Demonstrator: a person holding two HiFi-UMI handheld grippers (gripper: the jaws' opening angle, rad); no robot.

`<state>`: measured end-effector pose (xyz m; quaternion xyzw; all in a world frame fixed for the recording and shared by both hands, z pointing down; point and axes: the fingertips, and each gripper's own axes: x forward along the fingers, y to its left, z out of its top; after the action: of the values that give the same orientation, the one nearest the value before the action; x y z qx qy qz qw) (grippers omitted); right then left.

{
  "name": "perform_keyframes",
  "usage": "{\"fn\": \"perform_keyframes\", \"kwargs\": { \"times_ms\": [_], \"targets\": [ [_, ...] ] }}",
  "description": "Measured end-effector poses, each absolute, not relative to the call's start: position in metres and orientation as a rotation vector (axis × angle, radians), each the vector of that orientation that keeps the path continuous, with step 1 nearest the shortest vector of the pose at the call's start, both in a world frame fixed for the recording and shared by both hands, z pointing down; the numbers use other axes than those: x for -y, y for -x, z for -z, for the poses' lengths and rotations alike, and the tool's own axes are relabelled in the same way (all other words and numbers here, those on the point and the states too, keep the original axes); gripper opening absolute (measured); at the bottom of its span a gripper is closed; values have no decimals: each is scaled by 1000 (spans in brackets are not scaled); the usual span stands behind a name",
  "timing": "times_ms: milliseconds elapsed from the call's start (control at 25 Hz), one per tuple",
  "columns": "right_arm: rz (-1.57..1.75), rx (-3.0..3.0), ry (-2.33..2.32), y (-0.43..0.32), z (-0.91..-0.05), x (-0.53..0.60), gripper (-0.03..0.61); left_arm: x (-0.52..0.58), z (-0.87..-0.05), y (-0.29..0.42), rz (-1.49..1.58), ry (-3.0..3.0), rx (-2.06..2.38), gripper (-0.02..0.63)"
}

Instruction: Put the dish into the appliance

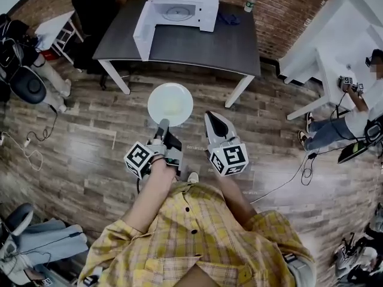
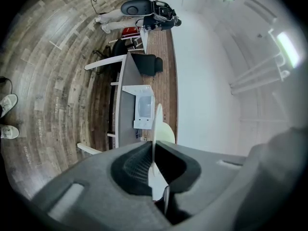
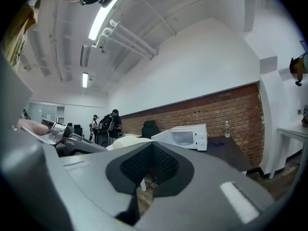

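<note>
**A:** Where's the dish?

**B:** My left gripper (image 1: 163, 126) has its jaws clamped on the rim of the plate (image 1: 170, 103). I'm holding it flat over the floor (image 1: 90, 130).

**A:** And the right one?

**B:** My right gripper (image 1: 213, 121) is empty, jaws together, just beside the plate.

**A:** Progress?

**B:** Pickup looks done. The microwave (image 1: 179, 11) is on the counter (image 1: 203, 46) with its door (image 1: 143, 37) open, well ahead of me. What's left is to carry the plate over and slide it in.

The person wore a yellow plaid shirt (image 1: 197, 238) with small dark buttons (image 1: 187, 208). The left gripper (image 1: 163, 124) and right gripper (image 1: 210, 116) were grey, with black ribbed pads (image 3: 139, 170) and cubes (image 1: 139, 158) bearing black-and-white square markers.
</note>
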<state>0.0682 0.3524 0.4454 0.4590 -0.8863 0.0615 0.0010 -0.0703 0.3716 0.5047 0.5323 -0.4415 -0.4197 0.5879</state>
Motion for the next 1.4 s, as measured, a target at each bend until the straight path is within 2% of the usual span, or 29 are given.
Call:
{"fn": "perform_keyframes", "kwargs": {
  "times_ms": [680,1400],
  "targets": [
    [-186,2837,-1357,-95,-452,-327,3,-355,-516,41,1003,-1237,1081,11],
    [-212,2825,-1338,-62,-471,-191,5,-220,-535,70,995,-1237,1081,11]
  ]
}}
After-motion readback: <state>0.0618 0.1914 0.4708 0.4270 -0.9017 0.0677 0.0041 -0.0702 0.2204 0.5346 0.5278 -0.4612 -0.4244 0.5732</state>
